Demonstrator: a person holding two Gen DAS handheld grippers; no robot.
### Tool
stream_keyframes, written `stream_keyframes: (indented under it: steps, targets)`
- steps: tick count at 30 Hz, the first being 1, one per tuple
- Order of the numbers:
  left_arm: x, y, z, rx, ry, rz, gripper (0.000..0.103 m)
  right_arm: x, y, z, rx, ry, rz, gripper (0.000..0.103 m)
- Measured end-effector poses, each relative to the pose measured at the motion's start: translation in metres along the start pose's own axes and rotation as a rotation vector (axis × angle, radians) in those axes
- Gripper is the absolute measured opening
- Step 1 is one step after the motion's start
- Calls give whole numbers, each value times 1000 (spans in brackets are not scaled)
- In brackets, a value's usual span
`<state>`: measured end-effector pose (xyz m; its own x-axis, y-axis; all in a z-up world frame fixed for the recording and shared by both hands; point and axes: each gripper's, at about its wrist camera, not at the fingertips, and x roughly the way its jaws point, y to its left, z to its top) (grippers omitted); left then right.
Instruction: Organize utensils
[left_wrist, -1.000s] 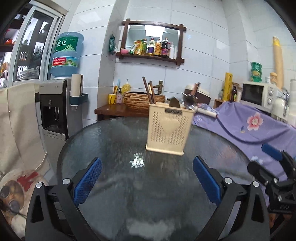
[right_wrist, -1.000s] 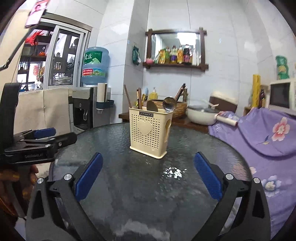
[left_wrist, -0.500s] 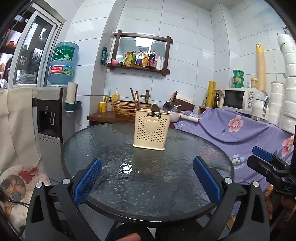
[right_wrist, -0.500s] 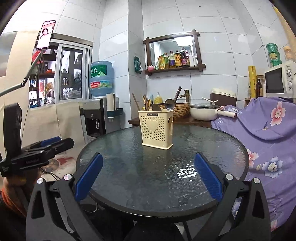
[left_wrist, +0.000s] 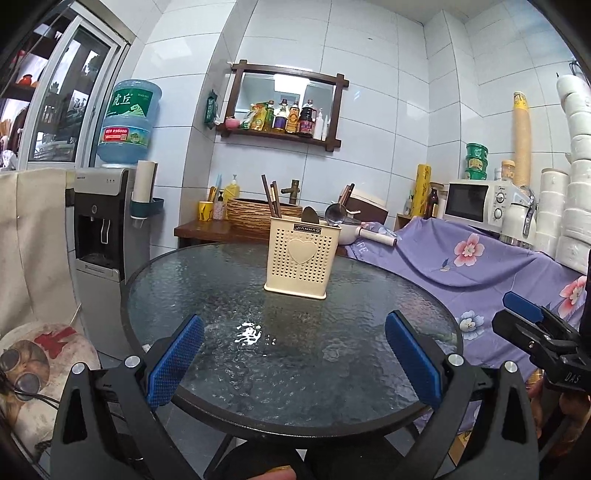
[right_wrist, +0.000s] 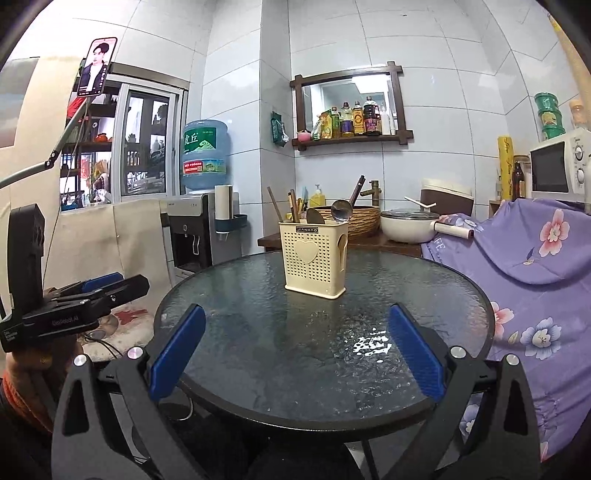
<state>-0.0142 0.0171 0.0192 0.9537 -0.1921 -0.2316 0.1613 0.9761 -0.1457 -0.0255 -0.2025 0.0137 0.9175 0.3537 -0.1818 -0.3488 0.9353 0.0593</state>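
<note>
Both grippers hover empty at the near rim of the round textured-glass table (left_wrist: 369, 369), the left gripper (left_wrist: 293, 360) and right gripper (right_wrist: 295, 354) each with blue-padded fingers spread wide apart. Toward the far side stands the cream perforated plastic utensil holder (left_wrist: 300, 257), holding brown chopsticks (left_wrist: 271, 199) and a steel ladle (right_wrist: 340, 211).

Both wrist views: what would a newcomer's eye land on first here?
First, the cream utensil holder, standing upright alone toward the far side of the round glass table, with chopsticks and a metal ladle sticking out of its top. Next, the two grippers in the foreground, left gripper and right gripper, both short of the holder with jaws open and empty.
</note>
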Motion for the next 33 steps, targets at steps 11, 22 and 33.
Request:
stream_keyframes:
  steps: [11, 22, 33]
  targets:
    - [0, -2, 0, 10, 8, -6, 97, 1, 0, 1, 2, 2, 0, 97]
    - [0, -2, -1, 12, 10, -9, 97, 2, 0, 2, -6, 8, 2, 97]
    - [2, -2, -2, 19, 15, 1, 97, 4, 1, 2, -9, 15, 0, 97]
